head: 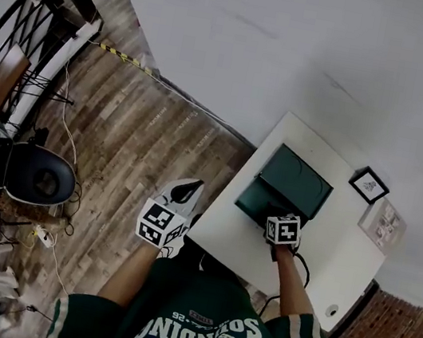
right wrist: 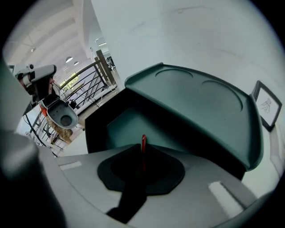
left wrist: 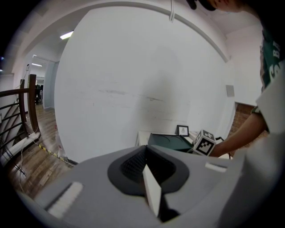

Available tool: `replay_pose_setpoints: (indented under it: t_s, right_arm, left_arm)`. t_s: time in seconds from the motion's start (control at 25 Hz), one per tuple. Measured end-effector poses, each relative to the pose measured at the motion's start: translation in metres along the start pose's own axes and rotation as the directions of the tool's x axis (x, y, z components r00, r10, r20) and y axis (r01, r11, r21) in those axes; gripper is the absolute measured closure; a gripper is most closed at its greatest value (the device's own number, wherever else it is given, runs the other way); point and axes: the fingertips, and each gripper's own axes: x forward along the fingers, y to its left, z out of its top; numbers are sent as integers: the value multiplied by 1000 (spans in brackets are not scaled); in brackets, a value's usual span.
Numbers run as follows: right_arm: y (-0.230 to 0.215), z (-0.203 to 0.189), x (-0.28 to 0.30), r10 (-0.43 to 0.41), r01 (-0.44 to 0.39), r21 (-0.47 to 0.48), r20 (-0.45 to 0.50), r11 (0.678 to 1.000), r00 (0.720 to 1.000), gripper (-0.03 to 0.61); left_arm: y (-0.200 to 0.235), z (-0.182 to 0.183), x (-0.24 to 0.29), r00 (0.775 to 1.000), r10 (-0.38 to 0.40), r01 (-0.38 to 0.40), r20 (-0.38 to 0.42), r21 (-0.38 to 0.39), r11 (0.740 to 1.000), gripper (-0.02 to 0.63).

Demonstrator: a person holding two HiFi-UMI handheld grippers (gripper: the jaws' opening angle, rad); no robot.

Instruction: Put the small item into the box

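The dark green box stands open on the white table, with its lid raised at the back. My right gripper is at the box's near edge, shut on a thin red item that sticks up from the jaws over the box's inside. My left gripper hangs left of the table over the wooden floor, jaws shut, with only a pale edge along their seam. In the left gripper view the box and the right gripper's marker cube lie far ahead.
A small framed picture leans on the wall behind the box, and a pale card lies beside it. On the floor at left are a black round seat, cables and a stair railing. The white wall runs behind the table.
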Motion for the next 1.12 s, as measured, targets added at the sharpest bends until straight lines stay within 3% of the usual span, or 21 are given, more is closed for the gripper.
replay_pose_setpoints:
  t_s: [0.44, 0.68, 0.84, 1.12]
  right_arm:
    - [-2, 13, -41, -46, 38, 75, 119, 997, 992, 566]
    - [-2, 32, -85, -63, 25, 138, 280, 990, 958, 566]
    - [-4, 53, -126, -95, 32, 151, 430, 988, 898, 568]
    - [-15, 87, -209, -192, 89, 189, 644, 978, 741, 568]
  left_arm:
    - [-19, 13, 19, 997, -82, 82, 3, 38, 996, 563]
    - [-41, 31, 41, 986, -166, 165, 9, 84, 983, 563]
    - [-56, 46, 56, 977, -213, 210, 16, 118, 971, 563]
    - [-81, 77, 78, 955, -295, 285, 35, 177, 942, 563]
